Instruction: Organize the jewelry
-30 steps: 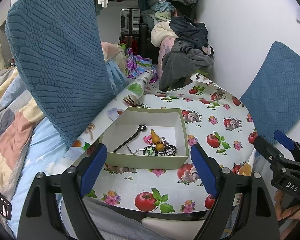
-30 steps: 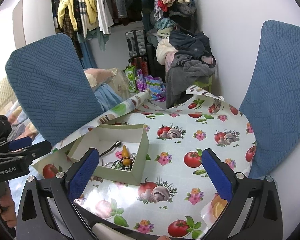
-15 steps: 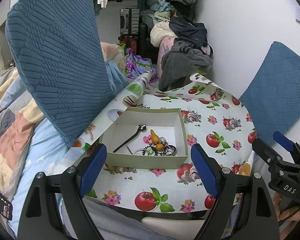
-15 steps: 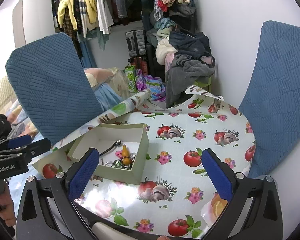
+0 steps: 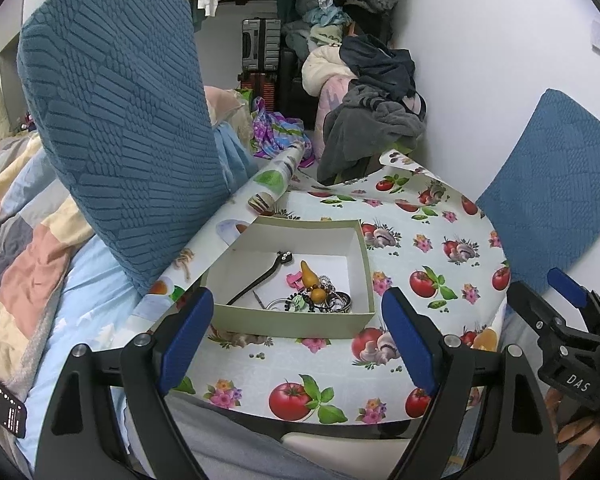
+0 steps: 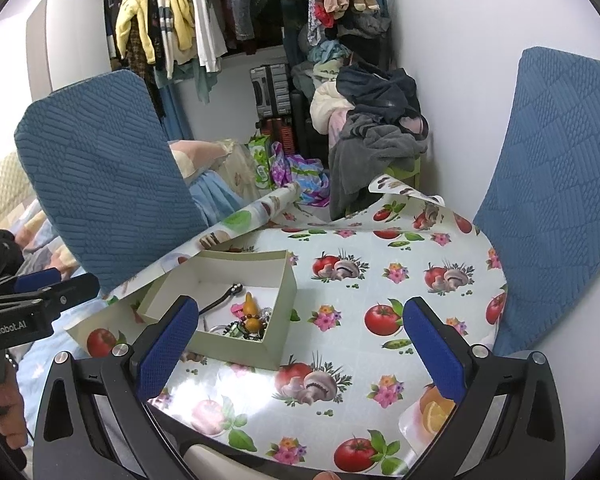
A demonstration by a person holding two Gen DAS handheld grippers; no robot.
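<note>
Jewelry (image 5: 314, 294) inside box (image 5: 296, 324), on table (image 5: 284, 372) between chairs.

One open pale-green cardboard box (image 5: 296, 322) sits on the tabletop. Inside it lie one long black hair stick (image 5: 260, 280), one small pink clip (image 5: 294, 279) and two amber gourd-shaped beads (image 5: 309, 276); the tangled rings and beads beside them are too jumbled to count. Two blue quilted cushions (image 6: 100, 184) stand either side. Two black grippers with blue pads, the left gripper (image 5: 296, 340) and the right gripper (image 6: 300, 344), are in view.
</note>
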